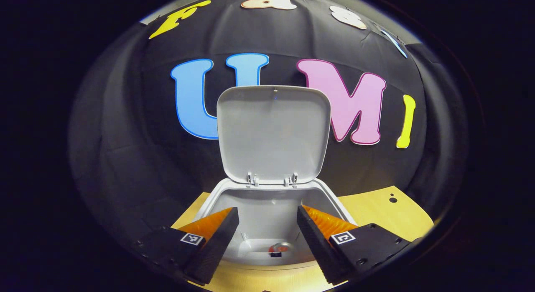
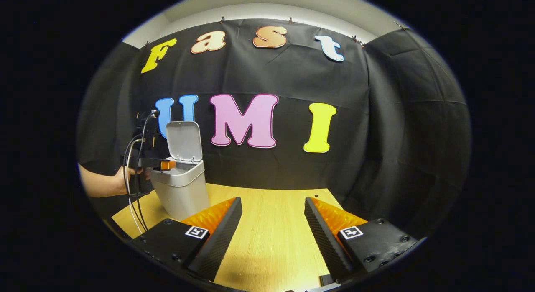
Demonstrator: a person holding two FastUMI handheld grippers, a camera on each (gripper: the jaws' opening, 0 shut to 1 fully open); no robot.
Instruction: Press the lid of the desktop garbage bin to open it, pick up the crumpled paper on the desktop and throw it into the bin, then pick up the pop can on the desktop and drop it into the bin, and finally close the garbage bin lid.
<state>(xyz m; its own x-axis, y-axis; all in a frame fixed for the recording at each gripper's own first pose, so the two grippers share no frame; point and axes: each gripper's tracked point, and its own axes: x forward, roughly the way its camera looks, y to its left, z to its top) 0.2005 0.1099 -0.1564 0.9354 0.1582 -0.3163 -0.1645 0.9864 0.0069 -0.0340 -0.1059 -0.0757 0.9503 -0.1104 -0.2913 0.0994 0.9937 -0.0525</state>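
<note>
Left tongs (image 1: 267,225) gape empty above the open bin (image 1: 267,208); right tongs (image 2: 272,225) likewise, well right of it. Its lid (image 1: 273,135), light hinged plastic, likely closes by pushing its top edge.

A black cloth wall (image 2: 292,74), creased and slightly wrinkled, hangs behind and wraps around to the sides of the booth. Small clips along its top edge hold it against a pale grey upper wall (image 2: 267,9). Below stands a light wooden tabletop with fine straight grain (image 2: 271,225), with two small dark holes (image 1: 393,198) near one far corner.
</note>
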